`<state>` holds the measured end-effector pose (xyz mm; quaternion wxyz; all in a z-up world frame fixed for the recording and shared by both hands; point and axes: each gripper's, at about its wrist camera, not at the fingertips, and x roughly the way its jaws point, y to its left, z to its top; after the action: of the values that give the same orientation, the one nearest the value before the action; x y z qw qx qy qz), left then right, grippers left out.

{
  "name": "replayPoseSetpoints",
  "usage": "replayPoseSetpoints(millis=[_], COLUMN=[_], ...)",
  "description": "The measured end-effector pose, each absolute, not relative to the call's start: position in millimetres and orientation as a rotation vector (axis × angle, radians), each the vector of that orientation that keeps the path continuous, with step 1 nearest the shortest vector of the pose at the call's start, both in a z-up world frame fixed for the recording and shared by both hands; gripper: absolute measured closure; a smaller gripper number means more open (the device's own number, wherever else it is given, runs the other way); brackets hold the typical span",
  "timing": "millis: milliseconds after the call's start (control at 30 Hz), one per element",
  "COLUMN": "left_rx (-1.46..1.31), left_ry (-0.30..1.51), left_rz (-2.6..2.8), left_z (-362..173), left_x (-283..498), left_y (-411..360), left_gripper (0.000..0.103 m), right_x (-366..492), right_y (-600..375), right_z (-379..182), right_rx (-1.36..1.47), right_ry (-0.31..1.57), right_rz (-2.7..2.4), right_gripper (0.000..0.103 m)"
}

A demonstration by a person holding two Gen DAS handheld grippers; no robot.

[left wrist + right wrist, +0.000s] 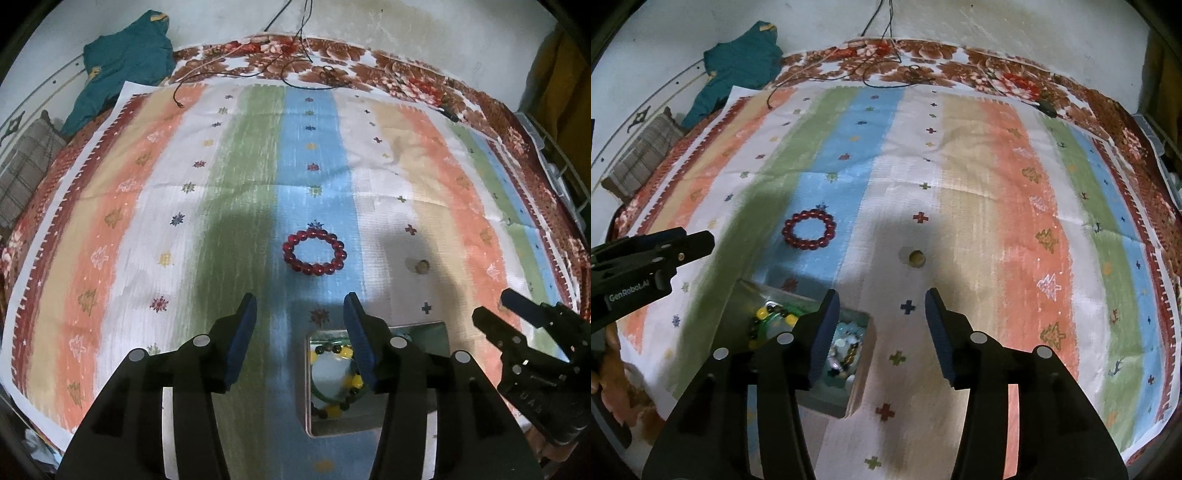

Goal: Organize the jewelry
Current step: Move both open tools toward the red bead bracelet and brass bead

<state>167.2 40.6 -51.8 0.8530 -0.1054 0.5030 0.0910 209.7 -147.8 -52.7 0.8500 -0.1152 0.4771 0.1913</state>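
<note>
Both sets of tongs are spread apart with nothing between the pads. The left tongs (300, 310) hang low over the blue stripe of the striped cloth (240, 177), and the right tongs (879, 306) hover over the white and tan stripes a bit further right. In the left view you can see the right tongs (495, 306) poking in from the right edge, and in the right view the left tongs (698, 240) stick in from the left with "GenRobot.AI" printed on the body.

Just under and slightly right of the left tongs sits a small open jewelry box (436, 328). Inside is a yellow-and-dark beaded bracelet (332, 410) plus some greenish stuff I can't make out. From the right view the same box (864, 369) is just left of the right tongs, partly hidden behind the left finger (822, 332), and there are more small pale and dark beads piled in there.

Straight ahead of the left tongs, lying flat on the blue stripe well clear of the box, is a red beaded bracelet (314, 252), also visible in the right view (809, 229). Off to its right on the white stripe is a small round brownish ring-like thing (916, 258); too tiny to say exactly what it is.

The cloth lies over a floral bedspread (369, 59). At the far end there are thin black cables (295, 70), and a teal garment (125, 62) is bunched up at the back left.
</note>
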Motion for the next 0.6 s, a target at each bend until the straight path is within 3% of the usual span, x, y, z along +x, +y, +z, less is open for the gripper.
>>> replayPoseSetpoints(millis=[600], left_rx=[-0.181], left_ry=[1.119], left_rz=[0.206], left_z=[-81], left_x=[208], left_y=[49], left_gripper=[0.04], right_x=[245], right_y=[-138], right_z=[-68], right_rx=[-0.275], right_ry=[1.005], right_rz=[0.372], right_gripper=[0.04])
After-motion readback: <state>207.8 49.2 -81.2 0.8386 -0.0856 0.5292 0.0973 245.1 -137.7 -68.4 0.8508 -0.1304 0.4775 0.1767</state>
